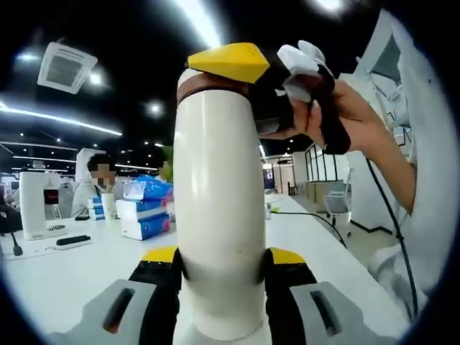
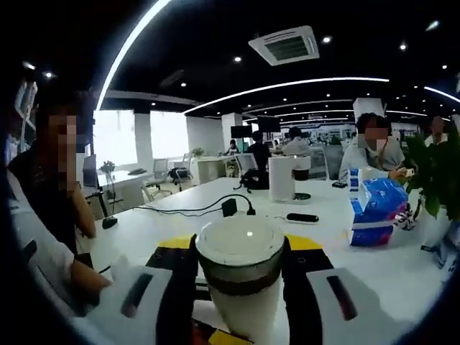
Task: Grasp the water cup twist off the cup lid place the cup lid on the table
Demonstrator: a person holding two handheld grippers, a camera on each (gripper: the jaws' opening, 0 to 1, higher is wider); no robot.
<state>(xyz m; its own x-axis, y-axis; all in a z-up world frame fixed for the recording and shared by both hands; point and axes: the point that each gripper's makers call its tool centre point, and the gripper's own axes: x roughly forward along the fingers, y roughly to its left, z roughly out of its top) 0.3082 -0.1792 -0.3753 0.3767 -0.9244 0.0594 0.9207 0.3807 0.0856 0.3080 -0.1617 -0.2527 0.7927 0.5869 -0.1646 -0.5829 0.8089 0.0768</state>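
A tall white water cup [image 1: 215, 208] with a brown band under its lid stands upright between the black-and-yellow jaws of my left gripper [image 1: 224, 264], which is shut on the cup's lower body. At the cup's top, my right gripper [image 1: 228, 63] comes in from the right, held by a person's hand [image 1: 352, 115], with a yellow jaw across the lid. In the right gripper view the white cup lid [image 2: 241, 241] sits on the cup between the jaws of my right gripper [image 2: 241, 260], which is shut on it.
The white table [image 2: 165, 223] carries a blue tissue pack [image 2: 377, 208], a white pot [image 2: 282, 178], a black cable [image 2: 201, 210] and a plant [image 2: 431, 172]. Blue tissue boxes [image 1: 144, 215] and a white appliance [image 1: 39, 205] stand to the left. People sit behind.
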